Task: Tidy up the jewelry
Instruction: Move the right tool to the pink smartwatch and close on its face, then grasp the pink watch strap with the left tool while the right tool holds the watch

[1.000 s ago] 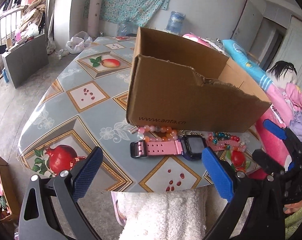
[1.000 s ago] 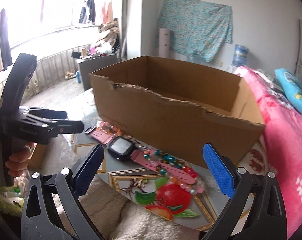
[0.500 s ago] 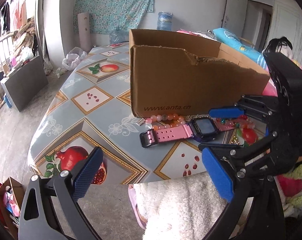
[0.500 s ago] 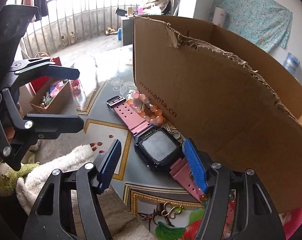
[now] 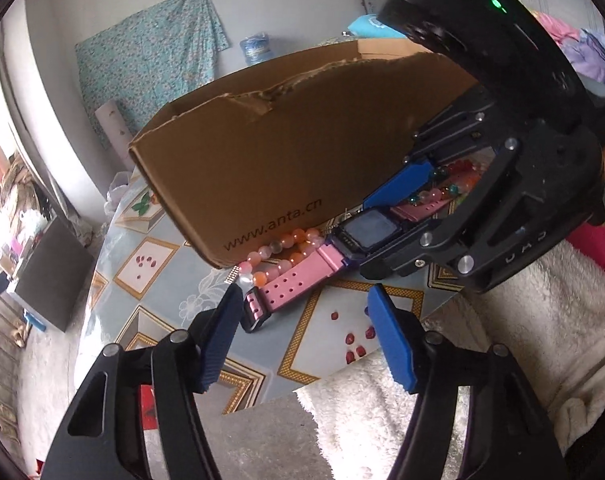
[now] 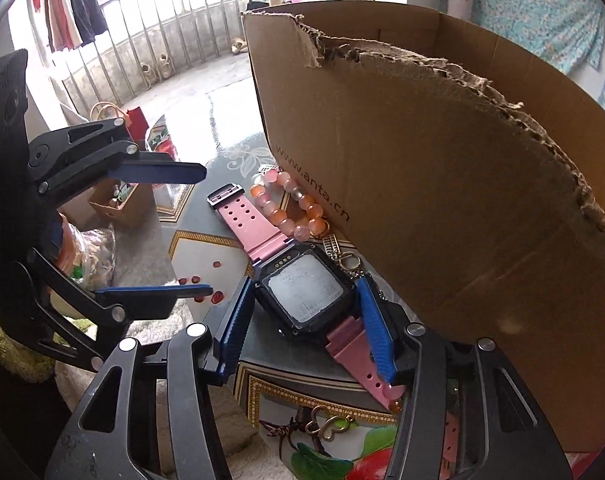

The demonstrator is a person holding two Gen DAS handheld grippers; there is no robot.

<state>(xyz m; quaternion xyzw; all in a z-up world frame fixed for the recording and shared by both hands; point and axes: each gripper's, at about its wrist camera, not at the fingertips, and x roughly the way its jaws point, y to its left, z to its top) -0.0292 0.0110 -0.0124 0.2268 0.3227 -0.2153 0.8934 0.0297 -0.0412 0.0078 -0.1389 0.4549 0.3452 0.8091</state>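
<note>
the pink-strapped watch [image 6: 302, 292] lay flat on the table [image 5: 162, 292], near its front edge and just in front of the cardboard box [image 6: 442, 184]. the right tongs [image 6: 302, 320] had just been closing around the watch's dark case, one blue pad at each side of it, seemingly touching though a firm clamp could not be made out. the left tongs [image 5: 302, 340] had also just been closing, but their pads stood apart over the buckle end of the strap with nothing between them; the left pad sat just beside the buckle. a bracelet of orange and pale beads [image 6: 290, 204] rested against the foot of the box, touching the strap. a small gold clasp [image 6: 348, 260] lay between the watch and the box. a heart-shaped gold charm [image 6: 328, 426] sat near the table's front edge, on the fruit-print cloth.
</note>
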